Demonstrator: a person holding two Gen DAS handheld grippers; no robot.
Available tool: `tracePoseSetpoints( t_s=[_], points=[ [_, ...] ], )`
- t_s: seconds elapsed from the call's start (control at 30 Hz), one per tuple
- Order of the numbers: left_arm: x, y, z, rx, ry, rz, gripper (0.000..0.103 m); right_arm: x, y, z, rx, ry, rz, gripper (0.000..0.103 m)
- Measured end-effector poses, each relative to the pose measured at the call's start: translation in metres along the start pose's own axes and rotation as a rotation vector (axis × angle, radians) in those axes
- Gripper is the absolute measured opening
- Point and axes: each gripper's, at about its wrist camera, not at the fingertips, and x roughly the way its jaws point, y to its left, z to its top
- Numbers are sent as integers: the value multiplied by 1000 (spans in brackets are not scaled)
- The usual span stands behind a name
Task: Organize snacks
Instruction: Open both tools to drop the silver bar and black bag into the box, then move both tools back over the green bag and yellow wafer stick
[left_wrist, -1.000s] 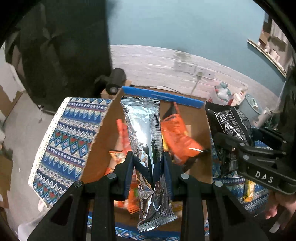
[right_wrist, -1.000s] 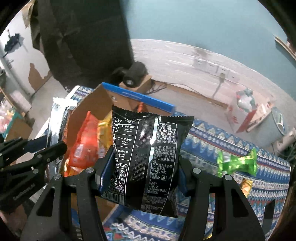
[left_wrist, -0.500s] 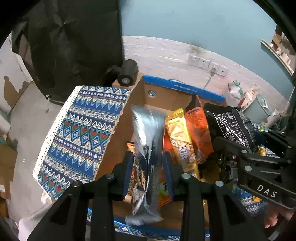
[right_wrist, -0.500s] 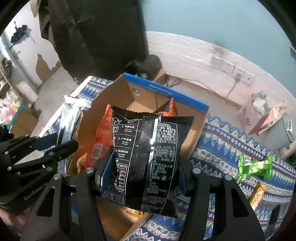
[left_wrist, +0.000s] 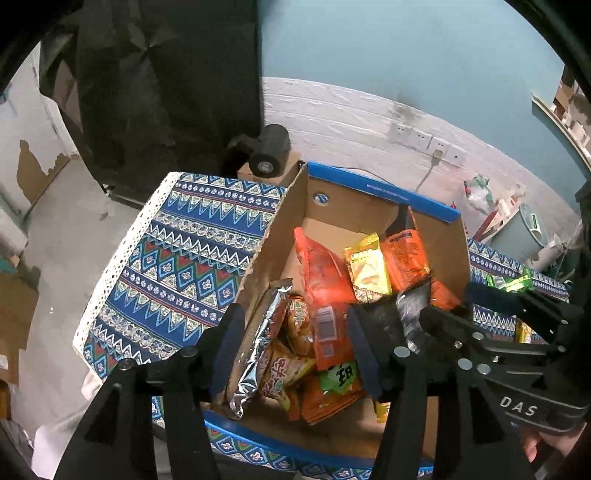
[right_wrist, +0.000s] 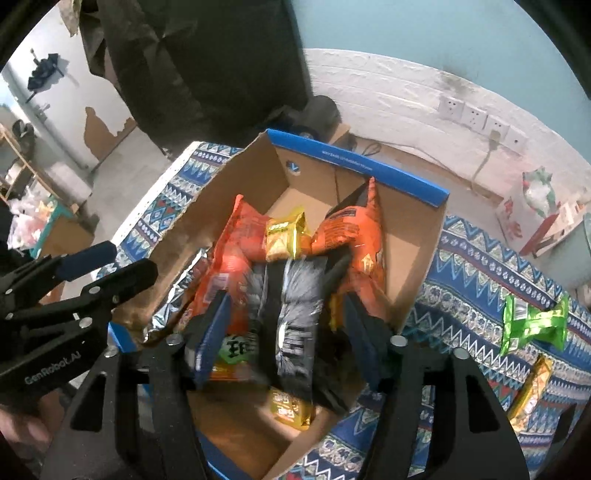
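A cardboard box with a blue rim (left_wrist: 380, 192) (right_wrist: 354, 162) stands on the patterned cloth and holds several orange, yellow and green snack packs. My left gripper (left_wrist: 295, 347) is open above the box; the silver pack (left_wrist: 255, 347) lies loose against the box's left wall. My right gripper (right_wrist: 280, 332) is open above the box; the black pack (right_wrist: 295, 314) is blurred between its fingers, dropping into the box. The right gripper also shows at the right of the left wrist view (left_wrist: 476, 314), the left gripper at the left of the right wrist view (right_wrist: 110, 266).
A green pack (right_wrist: 533, 325) and a yellow bar (right_wrist: 532, 387) lie on the blue patterned tablecloth (left_wrist: 177, 266) right of the box. A black roll (left_wrist: 269, 151) sits behind the box. A wall with sockets (right_wrist: 476, 114) is beyond.
Both grippers moved over the box and opened. The silver pack left my left gripper and now lies in the box. The black pack left my right gripper and is falling in.
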Motion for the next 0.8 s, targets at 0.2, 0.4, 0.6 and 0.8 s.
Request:
tracePoseSetpoints(
  t_s=[0.2,0.4,0.6,0.8],
  points=[
    [0,-10,-1,27,3,-6,59,-11,-9,-1,15,-18,-26,77],
    [-4,-30,-3,77,1,-33,62,-23,-23,-7,29,-28,-80,79],
    [-8,-53,-4,119,-2,-72,68,-33,-43,-17,44,-34,-132,79],
    [-12,-77,-7,165,-14,-80,71,-46,-67,-27,76,-40,-172,79]
  ],
)
